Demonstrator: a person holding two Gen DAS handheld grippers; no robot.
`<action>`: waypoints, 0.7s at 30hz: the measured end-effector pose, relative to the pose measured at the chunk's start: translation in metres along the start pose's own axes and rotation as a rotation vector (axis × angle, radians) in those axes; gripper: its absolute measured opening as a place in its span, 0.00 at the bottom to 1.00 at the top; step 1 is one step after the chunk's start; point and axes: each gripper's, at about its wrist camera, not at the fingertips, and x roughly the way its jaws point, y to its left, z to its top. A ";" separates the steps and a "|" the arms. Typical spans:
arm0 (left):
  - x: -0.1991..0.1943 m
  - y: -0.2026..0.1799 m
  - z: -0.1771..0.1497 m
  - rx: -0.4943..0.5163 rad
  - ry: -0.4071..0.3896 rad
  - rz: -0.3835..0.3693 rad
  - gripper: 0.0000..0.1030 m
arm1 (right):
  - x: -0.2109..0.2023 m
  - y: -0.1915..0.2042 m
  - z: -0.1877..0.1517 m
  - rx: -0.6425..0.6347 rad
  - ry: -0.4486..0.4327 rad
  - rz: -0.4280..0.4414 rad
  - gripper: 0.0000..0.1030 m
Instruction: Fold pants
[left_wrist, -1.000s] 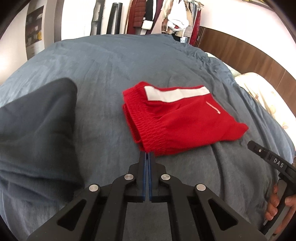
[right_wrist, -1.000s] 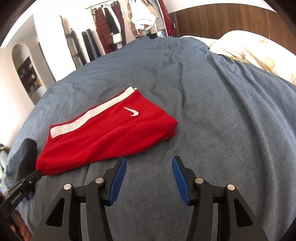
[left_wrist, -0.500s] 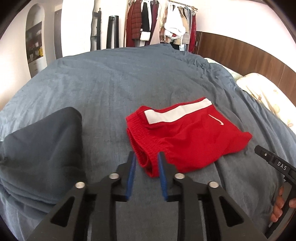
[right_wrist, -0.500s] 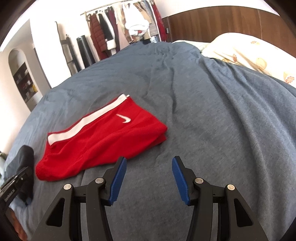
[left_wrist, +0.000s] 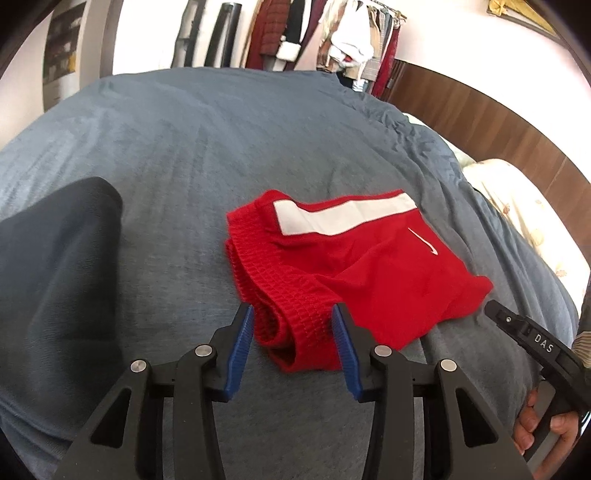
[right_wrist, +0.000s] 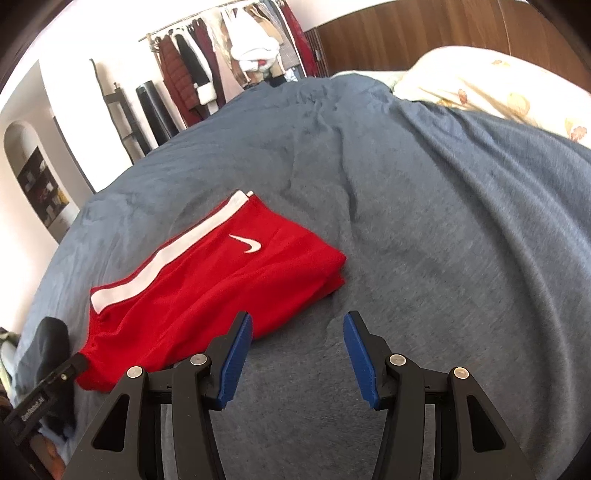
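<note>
Our red pants (left_wrist: 354, 266) lie folded into a compact stack on the bed (left_wrist: 221, 140). Our left tongs (left_wrist: 293, 347) gape around the waistband end, gripping nothing; our right tongs (right_wrist: 297, 350) gape just beside the leg end. Folding looks essentially finished.

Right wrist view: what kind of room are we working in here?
Most likely a bedroom. The red shorts lie on a bed under a blue-grey cover, a patterned pillow sits by a wooden headboard, and a rack of hanging clothes lines the far wall.
</note>
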 end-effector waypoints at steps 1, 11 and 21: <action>0.003 0.000 0.000 0.001 0.009 -0.011 0.40 | 0.000 0.000 -0.001 0.002 0.004 -0.002 0.50; -0.004 -0.004 -0.011 0.013 0.059 -0.035 0.12 | -0.004 0.000 -0.003 -0.022 -0.003 -0.014 0.50; 0.006 0.001 -0.020 -0.025 0.092 0.016 0.13 | -0.011 0.000 -0.007 -0.052 -0.007 -0.025 0.50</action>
